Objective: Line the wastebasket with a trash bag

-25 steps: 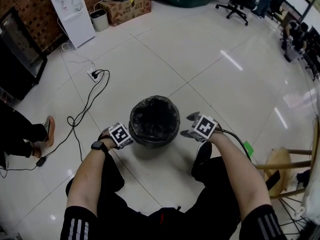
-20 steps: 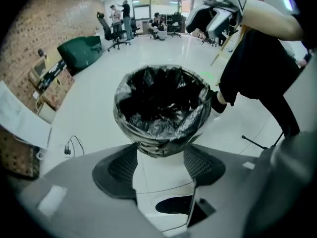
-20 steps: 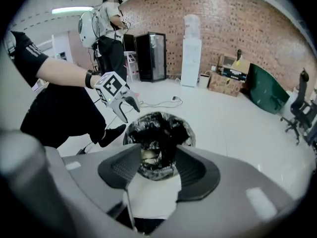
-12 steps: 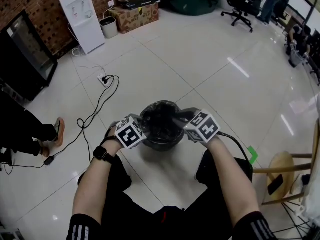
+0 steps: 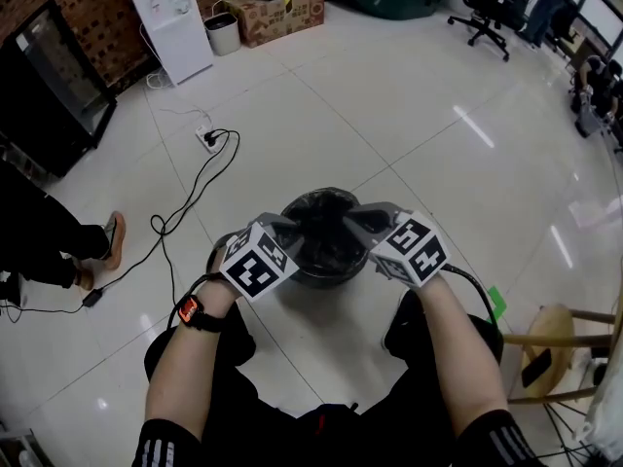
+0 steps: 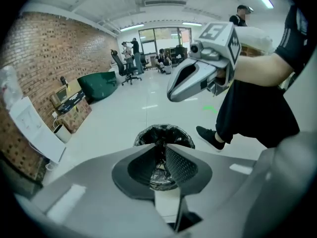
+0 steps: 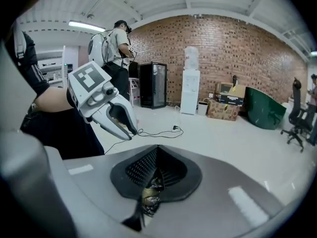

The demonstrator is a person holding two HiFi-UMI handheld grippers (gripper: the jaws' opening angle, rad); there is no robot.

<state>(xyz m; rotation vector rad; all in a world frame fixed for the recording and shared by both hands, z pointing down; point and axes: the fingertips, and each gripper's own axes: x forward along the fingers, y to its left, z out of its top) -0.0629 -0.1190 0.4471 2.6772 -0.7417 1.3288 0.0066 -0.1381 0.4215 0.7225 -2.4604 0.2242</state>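
A round wastebasket stands on the white tiled floor with a black trash bag lining it, the bag's edge folded over the rim. Both grippers hover above the basket's mouth, apart from it. My left gripper points down over the left rim; its jaws are closing, tips nearly together, nothing between them. My right gripper is over the right rim, shut and empty. In the left gripper view the basket lies beyond the left gripper. The right gripper view shows the right gripper shut.
A black cable and power strip lie on the floor to the far left. A wooden stool is at the right. A person's shoe is at the left. A white dispenser, a small bin and a cardboard box line the brick wall.
Both grippers rose from beside the basket's rim to above its mouth and came closer together. Their jaws went from open to closed.
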